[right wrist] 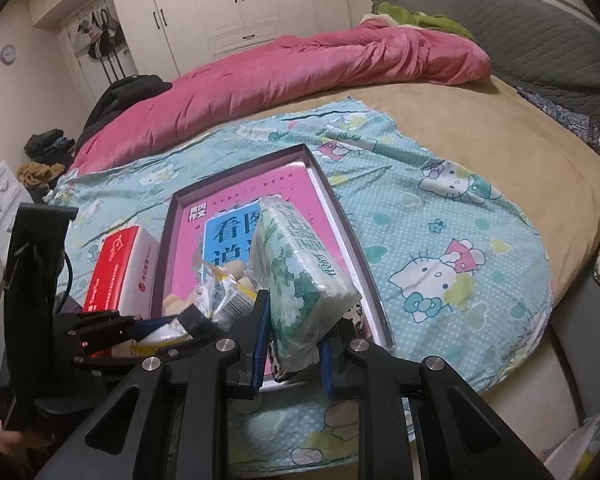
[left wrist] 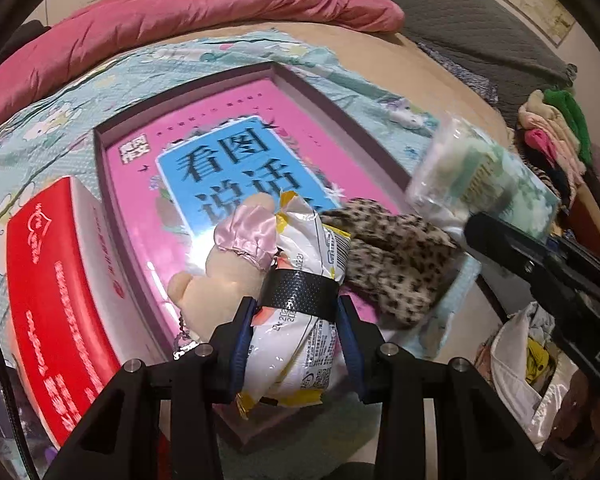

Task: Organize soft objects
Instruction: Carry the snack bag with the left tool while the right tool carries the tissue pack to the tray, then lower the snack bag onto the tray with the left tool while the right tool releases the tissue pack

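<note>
Already two soft items are being carried at once, so by the look of it the job is somewhere in its middle. A crinkly snack packet (left wrist: 300,292) is being pinched between the blue pads of the left gripper (left wrist: 296,312), low over the near end of the shallow box (left wrist: 340,92). A floral tissue pack (right wrist: 300,268) is being clamped by the right gripper (right wrist: 294,344) and is being held tilted above the same box. Inside the box, a pink book (left wrist: 236,120) is being used as the floor, and a small plush toy (left wrist: 220,268) and a leopard-print cloth (left wrist: 396,256) are lying on it. A red carton (left wrist: 56,264) is standing just beside the box on the patterned sheet (right wrist: 440,216). Both held items are judged as not yet placed.
</note>
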The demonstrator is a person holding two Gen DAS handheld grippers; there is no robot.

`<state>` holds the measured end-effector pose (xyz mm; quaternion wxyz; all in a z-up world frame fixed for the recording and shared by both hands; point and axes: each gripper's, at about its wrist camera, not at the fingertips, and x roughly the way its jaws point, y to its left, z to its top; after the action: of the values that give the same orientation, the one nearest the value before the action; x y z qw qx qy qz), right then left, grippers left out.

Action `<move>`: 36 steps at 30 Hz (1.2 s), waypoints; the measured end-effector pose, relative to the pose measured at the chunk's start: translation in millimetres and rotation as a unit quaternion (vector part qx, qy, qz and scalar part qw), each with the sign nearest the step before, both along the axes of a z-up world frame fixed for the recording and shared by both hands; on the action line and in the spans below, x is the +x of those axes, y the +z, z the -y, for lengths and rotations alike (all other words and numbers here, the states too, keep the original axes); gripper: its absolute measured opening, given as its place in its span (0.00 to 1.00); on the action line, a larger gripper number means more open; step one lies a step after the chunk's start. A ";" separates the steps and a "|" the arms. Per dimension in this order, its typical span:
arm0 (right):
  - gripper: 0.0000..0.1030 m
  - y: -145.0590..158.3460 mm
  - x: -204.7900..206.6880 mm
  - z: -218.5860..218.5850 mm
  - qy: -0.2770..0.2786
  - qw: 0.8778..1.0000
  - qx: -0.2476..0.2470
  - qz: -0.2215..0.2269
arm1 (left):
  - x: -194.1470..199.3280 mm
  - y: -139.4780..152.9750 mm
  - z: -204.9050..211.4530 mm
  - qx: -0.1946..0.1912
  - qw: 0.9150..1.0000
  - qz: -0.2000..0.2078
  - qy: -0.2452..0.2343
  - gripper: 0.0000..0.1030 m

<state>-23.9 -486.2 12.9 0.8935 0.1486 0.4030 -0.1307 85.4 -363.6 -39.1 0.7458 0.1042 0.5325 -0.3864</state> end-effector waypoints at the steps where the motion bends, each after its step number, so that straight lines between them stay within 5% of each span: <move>1: 0.21 -1.4 1.7 0.4 0.001 1.000 0.003 -0.001 | 3.1 -0.9 -0.5 -0.002 1.000 -0.001 0.002 0.39; 36: 0.24 -59.1 46.0 7.4 0.035 0.995 0.016 -0.092 | 9.6 -15.0 11.7 -0.008 1.000 -0.004 -0.002 0.39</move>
<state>22.0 -493.6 -46.2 0.8543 0.1361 0.4903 -0.1063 95.0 -375.3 -54.1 0.7438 0.0975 0.5321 -0.3926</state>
